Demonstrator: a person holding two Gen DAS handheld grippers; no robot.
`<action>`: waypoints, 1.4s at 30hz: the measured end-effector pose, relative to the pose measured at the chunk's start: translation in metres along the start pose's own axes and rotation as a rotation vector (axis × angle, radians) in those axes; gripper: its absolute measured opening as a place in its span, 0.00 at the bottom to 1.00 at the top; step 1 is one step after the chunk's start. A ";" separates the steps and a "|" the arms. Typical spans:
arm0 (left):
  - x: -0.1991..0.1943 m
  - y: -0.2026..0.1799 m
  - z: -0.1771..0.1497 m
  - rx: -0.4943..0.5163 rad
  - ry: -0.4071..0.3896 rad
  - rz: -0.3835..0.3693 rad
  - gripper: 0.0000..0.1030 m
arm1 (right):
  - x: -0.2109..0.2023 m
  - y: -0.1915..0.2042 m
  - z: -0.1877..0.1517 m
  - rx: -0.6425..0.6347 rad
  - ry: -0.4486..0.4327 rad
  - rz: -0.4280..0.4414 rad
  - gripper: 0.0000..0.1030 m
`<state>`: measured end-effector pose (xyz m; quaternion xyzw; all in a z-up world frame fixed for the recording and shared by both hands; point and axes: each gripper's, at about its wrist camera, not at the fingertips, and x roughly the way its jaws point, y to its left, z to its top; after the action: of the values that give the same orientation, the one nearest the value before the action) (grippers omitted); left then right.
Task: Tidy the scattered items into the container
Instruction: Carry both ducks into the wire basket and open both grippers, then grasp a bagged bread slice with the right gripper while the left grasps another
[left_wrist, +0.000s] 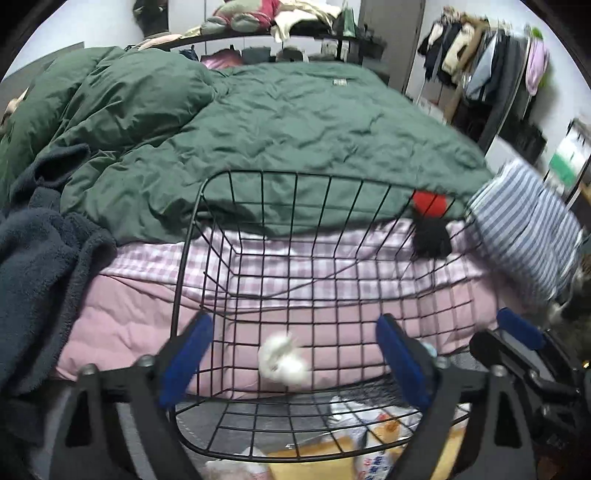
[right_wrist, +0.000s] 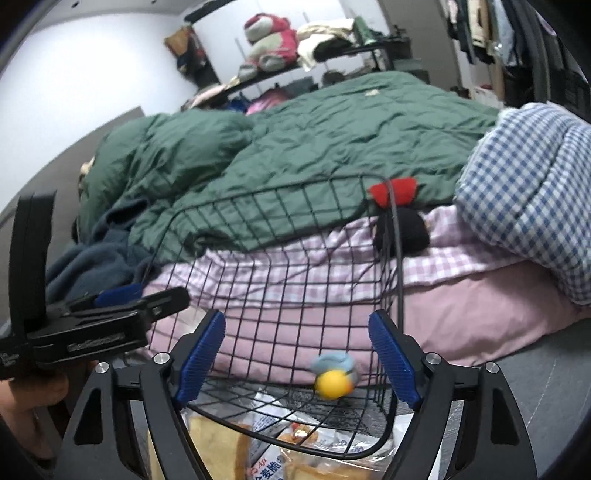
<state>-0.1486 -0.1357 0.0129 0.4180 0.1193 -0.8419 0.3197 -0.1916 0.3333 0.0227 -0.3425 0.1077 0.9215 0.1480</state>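
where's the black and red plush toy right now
The black and red plush toy lies on the pink checked sheet, just outside the black wire basket's far right corner, below the green duvet's edge.

- The left black hand-held gripper with blue ribbed finger pads (left_wrist: 293, 363) has its jaws spread wide, gripping nothing.
- The right black hand-held gripper with blue pads (right_wrist: 297, 358) is likewise spread wide and empty.
- A bare hand (right_wrist: 35, 393) grips the left tool's handle.

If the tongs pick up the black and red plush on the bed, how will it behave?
The black and red plush looks soft, so it will probably squash and flop. It seems light. Lying on wrinkled pink checked bedding, it likely drags rather than rolls.
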 end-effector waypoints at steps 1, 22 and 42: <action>-0.003 0.001 -0.001 -0.002 -0.002 0.002 0.88 | -0.003 -0.001 0.000 0.005 -0.007 -0.002 0.82; -0.059 0.053 -0.129 -0.136 0.125 0.058 0.88 | -0.060 -0.001 -0.089 0.013 0.121 -0.038 0.82; 0.004 0.071 -0.230 -0.277 0.363 0.074 0.97 | -0.017 0.000 -0.155 0.068 0.326 -0.270 0.85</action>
<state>0.0390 -0.0840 -0.1291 0.5188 0.2737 -0.7162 0.3781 -0.0871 0.2834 -0.0810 -0.4933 0.1146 0.8214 0.2623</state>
